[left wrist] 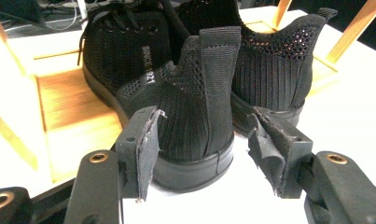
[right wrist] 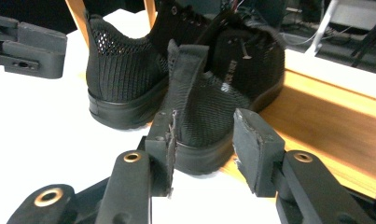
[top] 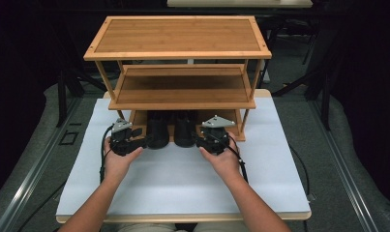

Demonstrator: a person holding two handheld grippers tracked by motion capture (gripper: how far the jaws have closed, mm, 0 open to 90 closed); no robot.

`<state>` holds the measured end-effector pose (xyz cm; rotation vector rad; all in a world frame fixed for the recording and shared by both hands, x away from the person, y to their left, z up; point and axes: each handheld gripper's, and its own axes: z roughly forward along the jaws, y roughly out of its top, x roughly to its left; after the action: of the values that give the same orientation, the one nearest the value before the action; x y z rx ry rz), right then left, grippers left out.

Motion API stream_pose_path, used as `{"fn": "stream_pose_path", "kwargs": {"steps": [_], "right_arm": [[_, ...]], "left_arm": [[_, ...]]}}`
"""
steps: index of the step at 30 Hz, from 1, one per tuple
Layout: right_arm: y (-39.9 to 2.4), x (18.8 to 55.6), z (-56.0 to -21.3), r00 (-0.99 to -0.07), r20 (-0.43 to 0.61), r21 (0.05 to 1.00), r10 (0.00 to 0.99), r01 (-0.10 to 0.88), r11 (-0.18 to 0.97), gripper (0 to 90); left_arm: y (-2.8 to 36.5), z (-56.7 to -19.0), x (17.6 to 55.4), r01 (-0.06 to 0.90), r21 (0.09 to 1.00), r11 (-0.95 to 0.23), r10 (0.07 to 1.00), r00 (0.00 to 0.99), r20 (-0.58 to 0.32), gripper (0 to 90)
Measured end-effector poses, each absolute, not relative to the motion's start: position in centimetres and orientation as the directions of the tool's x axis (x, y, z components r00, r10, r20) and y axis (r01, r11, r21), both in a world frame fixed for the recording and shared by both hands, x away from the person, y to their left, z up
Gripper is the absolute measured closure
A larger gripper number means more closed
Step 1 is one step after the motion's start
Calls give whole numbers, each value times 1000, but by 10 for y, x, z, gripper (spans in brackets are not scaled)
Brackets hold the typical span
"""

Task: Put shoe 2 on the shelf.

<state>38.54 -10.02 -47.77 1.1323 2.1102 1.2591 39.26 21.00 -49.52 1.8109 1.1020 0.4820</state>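
Two black knit shoes stand side by side on the bottom board of a bamboo rack (top: 178,99), heels toward me. The left shoe (top: 157,131) has its heel (left wrist: 195,116) just beyond my left gripper (left wrist: 206,154), whose jaws stand open on either side without pressing it. The right shoe (top: 184,131) shows its heel tab (right wrist: 195,93) ahead of my right gripper (right wrist: 209,154), which is also open, its pads clear of the shoe. In the high view the left gripper (top: 143,141) and right gripper (top: 198,140) sit at the rack's front, each held in a hand.
The rack has a bare top shelf (top: 178,36) and a bare middle shelf (top: 180,87). It stands on a white table top (top: 178,179) with open room in front. Thin rack legs (left wrist: 349,32) flank the shoes. Cables trail from both grippers.
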Motion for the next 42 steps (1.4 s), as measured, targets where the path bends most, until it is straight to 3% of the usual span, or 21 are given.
{"fn": "stream_pose_path", "kwargs": {"steps": [10, 26, 37, 42], "right_arm": [[-134, 361, -475, -532, 35, 878, 846, 420, 228, 569], [-184, 314, -505, -449, 65, 876, 891, 453, 164, 551], [-201, 306, -532, -382, 37, 844, 923, 507, 176, 517], [-209, 309, -539, -369, 78, 836, 926, 531, 142, 499]], "left_arm": [[233, -495, 380, 488, 860, -146, 858, 495, -136, 427], [275, -509, 337, 501, 857, -125, 877, 460, -141, 426], [288, -533, 331, 532, 835, -144, 880, 455, -138, 424], [284, -543, 335, 562, 813, -156, 873, 463, -152, 425]]}}
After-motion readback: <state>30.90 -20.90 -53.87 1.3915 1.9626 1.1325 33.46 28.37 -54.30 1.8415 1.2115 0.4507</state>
